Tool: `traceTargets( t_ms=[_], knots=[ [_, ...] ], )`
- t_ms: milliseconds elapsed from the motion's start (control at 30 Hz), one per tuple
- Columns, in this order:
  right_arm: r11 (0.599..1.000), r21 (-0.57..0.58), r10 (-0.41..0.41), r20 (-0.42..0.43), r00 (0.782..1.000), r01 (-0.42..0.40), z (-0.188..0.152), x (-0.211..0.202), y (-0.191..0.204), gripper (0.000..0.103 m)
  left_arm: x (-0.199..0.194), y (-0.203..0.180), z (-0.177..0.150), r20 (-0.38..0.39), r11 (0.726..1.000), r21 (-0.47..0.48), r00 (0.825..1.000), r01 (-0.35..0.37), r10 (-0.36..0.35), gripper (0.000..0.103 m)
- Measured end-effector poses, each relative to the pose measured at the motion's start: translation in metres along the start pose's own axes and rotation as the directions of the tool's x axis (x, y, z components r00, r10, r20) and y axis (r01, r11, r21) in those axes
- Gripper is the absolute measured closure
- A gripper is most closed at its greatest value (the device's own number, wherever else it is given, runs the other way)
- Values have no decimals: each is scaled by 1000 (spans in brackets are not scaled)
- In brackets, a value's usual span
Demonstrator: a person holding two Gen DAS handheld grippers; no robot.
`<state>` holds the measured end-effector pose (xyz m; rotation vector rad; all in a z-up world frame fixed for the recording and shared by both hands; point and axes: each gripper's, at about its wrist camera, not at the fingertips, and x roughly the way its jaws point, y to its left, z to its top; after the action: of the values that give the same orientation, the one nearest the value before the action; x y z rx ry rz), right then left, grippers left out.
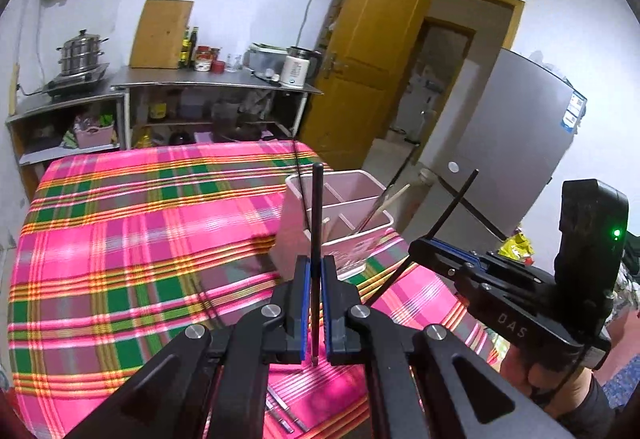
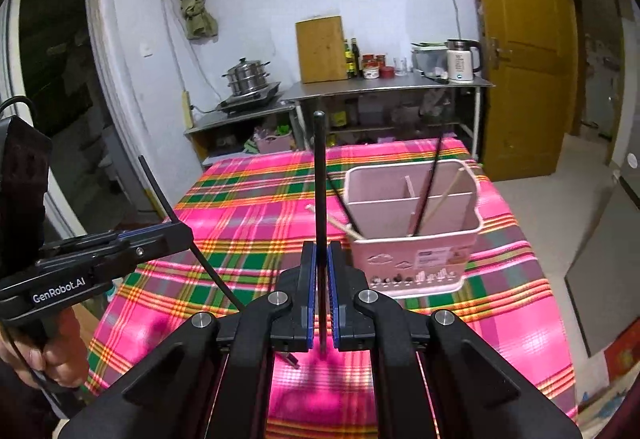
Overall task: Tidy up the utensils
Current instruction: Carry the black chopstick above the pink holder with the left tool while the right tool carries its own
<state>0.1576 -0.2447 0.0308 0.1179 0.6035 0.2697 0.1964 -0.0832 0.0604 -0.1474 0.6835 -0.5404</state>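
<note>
While both grippers hang above the plaid tablecloth, each is clamped on a black chopstick. The left gripper has its blue-lined fingers pressed narrow around one black chopstick, which stands nearly upright between them and rises in front of the pink utensil holder. In the right wrist view, the right gripper holds a second black chopstick the same way, upright, its top reaching above the far table edge. The holder sits on the cloth just beyond and to the right of that gripper. Its inside is split by dividers, and it already carries two black chopsticks and a pale wooden chopstick leaning in its near compartment; another pale stick rests across its left rim, though which compartment it ends in is hard to tell. Each gripper also shows from the side in the other's view, its stick slanting through the closed fingers. Behind the table stand a metal shelf with a kettle, a steamer pot and a yellow door.
</note>
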Motion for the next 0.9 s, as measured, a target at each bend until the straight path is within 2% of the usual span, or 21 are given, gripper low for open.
traceTargets(
  t_ms=[333,733,900],
  knots=[
    [998,32,-49,70,996,47,30,-14,-27,97,16,-22,45,41,999,10,998,45,-45,98],
    [997,21,-70,153,986,68,74,-14,-37,97,26,-28,102,117,999,30,993,32,-35,98],
    [997,23,-79,170,982,76,88,-6,-42,97,35,-25,111,131,999,28,991,22,-26,98]
  ],
)
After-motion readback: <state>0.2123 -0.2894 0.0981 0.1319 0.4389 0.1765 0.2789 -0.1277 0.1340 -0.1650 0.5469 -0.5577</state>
